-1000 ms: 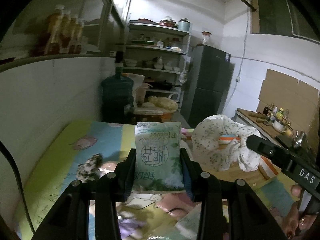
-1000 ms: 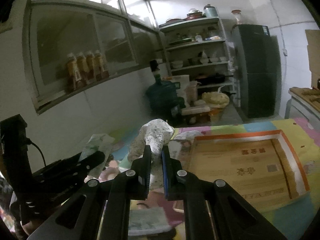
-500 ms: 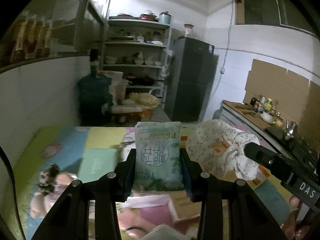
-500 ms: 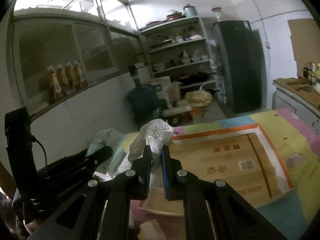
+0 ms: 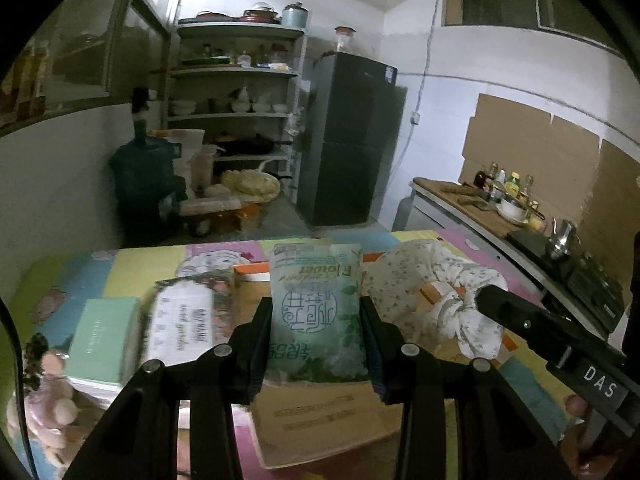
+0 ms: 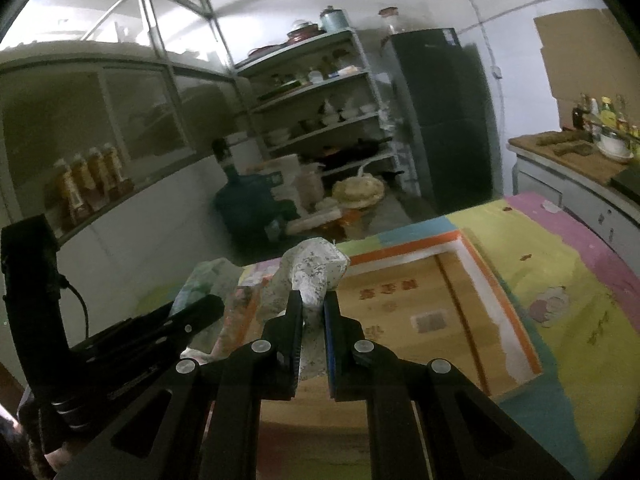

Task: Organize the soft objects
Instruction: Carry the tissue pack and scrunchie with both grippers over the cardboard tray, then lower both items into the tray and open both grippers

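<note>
My left gripper [image 5: 316,312] is shut on a pale green tissue pack [image 5: 316,308] and holds it upright over the near end of a flat cardboard box [image 5: 320,420]. My right gripper [image 6: 312,304] is shut on a white floral cloth [image 6: 316,268] that hangs bunched above the same box [image 6: 420,304]. In the left wrist view the cloth [image 5: 432,296] hangs to the right of the pack, by the right gripper's body [image 5: 540,328]. In the right wrist view the pack [image 6: 200,284] shows at the left, above the left gripper's fingers [image 6: 188,316].
A colourful patchwork mat [image 6: 560,264] covers the surface. A mint box [image 5: 104,340], a wipes pack [image 5: 184,324] and a plush toy [image 5: 48,392] lie at the left. Beyond stand a shelf rack [image 5: 236,112], a fridge [image 5: 352,144], a water jug [image 5: 140,176] and a counter [image 5: 480,208].
Both grippers have moved right and forward with their loads, from beside the box to above it. The mint box and wipes pack have come into the left wrist view.
</note>
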A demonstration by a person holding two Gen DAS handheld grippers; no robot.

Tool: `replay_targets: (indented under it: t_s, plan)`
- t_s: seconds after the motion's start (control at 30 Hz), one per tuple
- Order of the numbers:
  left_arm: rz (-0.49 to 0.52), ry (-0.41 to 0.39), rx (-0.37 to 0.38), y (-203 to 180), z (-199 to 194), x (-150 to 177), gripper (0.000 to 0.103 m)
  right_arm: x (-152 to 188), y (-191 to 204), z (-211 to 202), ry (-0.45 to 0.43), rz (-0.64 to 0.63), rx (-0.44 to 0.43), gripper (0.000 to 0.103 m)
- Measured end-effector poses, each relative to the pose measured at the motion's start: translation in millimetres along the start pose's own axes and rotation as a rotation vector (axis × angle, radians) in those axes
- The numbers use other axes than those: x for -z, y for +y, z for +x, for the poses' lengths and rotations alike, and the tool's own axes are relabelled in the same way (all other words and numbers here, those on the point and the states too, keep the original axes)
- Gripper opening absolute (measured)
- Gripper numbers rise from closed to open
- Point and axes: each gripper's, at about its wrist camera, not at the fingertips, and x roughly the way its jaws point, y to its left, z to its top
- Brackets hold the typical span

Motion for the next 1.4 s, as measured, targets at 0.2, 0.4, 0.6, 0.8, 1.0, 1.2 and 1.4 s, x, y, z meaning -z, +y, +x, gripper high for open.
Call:
replay_targets:
  t_s: [0.2,0.4,0.6,0.8,1.0,1.2,1.4]
  plan:
    - [-0.001,0.03,0.014,-15,17,0,0.041,2,-22,1,-0.002,-0.002,0.081,0.01]
    - [0.005,0.07,0.017,-33,39,4,0.041,9,-48,8,0.03,0.042,0.11,0.01]
    - [0.017,0.103,0.019,-46,54,11,0.041,11,-65,13,0.046,0.07,0.13,0.01]
    - [0.028,0.141,0.025,-55,69,17,0.041,16,-76,20,0.067,0.09,0.142,0.01]
    - [0.029,0.187,0.039,-60,83,24,0.041,21,-91,30,0.097,0.117,0.16,0.01]
    - [0.031,0.218,0.045,-64,95,30,0.041,24,-98,36,0.115,0.128,0.177,0.01]
    - [0.029,0.267,0.056,-67,108,36,0.041,26,-104,41,0.134,0.147,0.189,0.01]
